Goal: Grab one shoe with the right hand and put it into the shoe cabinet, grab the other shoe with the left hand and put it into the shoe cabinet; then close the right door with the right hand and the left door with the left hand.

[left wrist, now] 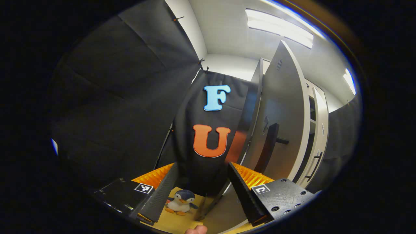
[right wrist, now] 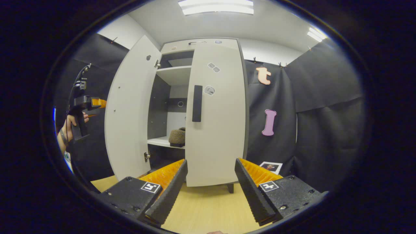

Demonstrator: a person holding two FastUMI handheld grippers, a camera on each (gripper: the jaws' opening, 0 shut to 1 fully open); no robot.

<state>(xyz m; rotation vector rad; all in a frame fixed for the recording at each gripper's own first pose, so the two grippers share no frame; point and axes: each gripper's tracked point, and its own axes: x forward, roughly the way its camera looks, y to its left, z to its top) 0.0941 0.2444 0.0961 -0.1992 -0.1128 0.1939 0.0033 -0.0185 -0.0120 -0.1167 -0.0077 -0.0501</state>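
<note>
While the cabinet [right wrist: 208,113] stands on a pale wooden floor [right wrist: 208,208] against the black cloth wall [right wrist: 325,113], its right door [right wrist: 216,130] is seen closed and its left door [right wrist: 128,113] is seen swung wide open. One shoe [right wrist: 177,137] is seen on the white shelf [right wrist: 162,142] inside the cabinet, just behind the closed door's edge; whether a second shoe lies beside it cannot be told. The right gripper [right wrist: 210,190] is held in front of the cabinet, its fingers spread apart with nothing between them. The left gripper [left wrist: 202,191] is held beside the open left door [left wrist: 282,113], its fingers likewise parted and empty. A hand [right wrist: 70,125] holding that gripper is seen to the left of the open door. A plush penguin [left wrist: 180,202] is seen on the floor left of the cabinet. A small photograph [right wrist: 270,167] lies on the floor right of the cabinet. Strip lights [right wrist: 216,7] are mounted on the white ceiling above the cabinet.
</note>
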